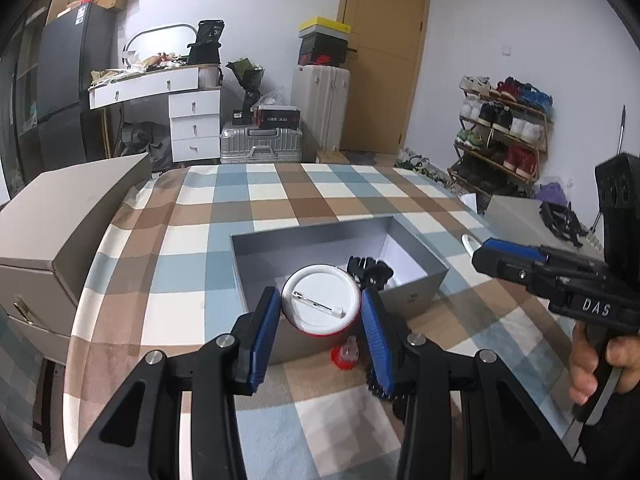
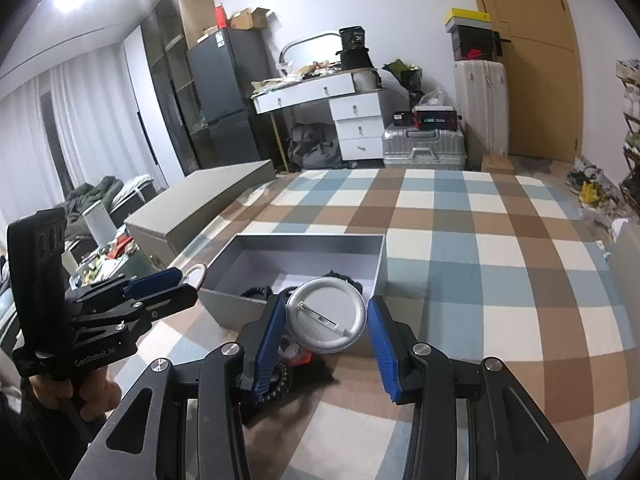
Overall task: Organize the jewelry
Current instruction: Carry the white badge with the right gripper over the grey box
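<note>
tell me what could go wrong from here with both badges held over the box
1. The left tool pinches its white pin badge only at the rim, so it could slip and land outside the grey box.
2. The right tool holds its silver badge near the box's front wall; dropped now, it may join the red trinket on the cloth.

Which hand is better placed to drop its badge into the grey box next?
Probably left. The left gripper's white badge hangs over the grey box's near end, while the right gripper, seen from the left wrist, sits beyond the box's right wall with its silver badge.
</note>
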`<state>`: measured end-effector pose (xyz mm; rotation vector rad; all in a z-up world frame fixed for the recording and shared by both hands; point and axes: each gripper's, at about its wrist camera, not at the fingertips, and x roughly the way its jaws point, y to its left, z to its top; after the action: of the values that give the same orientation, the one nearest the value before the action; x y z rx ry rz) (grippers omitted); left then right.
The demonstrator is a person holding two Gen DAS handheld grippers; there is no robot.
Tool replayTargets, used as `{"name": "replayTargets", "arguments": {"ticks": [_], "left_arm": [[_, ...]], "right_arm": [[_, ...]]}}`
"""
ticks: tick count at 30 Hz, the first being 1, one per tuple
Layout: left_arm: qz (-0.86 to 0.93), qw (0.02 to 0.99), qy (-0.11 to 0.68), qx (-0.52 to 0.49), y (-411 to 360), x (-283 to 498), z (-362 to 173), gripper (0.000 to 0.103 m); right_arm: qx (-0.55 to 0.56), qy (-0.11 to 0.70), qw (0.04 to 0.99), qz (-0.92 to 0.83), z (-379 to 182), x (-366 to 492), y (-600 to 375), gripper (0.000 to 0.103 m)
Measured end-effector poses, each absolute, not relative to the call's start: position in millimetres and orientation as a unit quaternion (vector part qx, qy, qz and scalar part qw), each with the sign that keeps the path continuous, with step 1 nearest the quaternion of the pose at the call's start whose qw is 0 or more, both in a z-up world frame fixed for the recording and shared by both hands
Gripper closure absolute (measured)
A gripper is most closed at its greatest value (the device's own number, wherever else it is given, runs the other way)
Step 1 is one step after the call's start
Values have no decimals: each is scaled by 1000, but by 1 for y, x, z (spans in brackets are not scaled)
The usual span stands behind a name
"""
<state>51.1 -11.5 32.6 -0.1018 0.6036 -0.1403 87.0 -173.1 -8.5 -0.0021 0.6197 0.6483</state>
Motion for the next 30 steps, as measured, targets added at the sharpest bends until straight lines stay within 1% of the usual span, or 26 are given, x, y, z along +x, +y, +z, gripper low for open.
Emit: {"name": "replayTargets", "arguments": {"ticks": [10,21,30], "left_arm": [[-44,956,287,-47,-8,65,25,67],[-11,961,273,-47,-8,78,13,67],[-13,962,263,-78,2,76,14,67]], "right_arm": [[48,299,901,309,-18,98,-174,61],[62,297,900,314,-29,107,-158,61],[70,301,896,318,-38,118,-147,61]]}}
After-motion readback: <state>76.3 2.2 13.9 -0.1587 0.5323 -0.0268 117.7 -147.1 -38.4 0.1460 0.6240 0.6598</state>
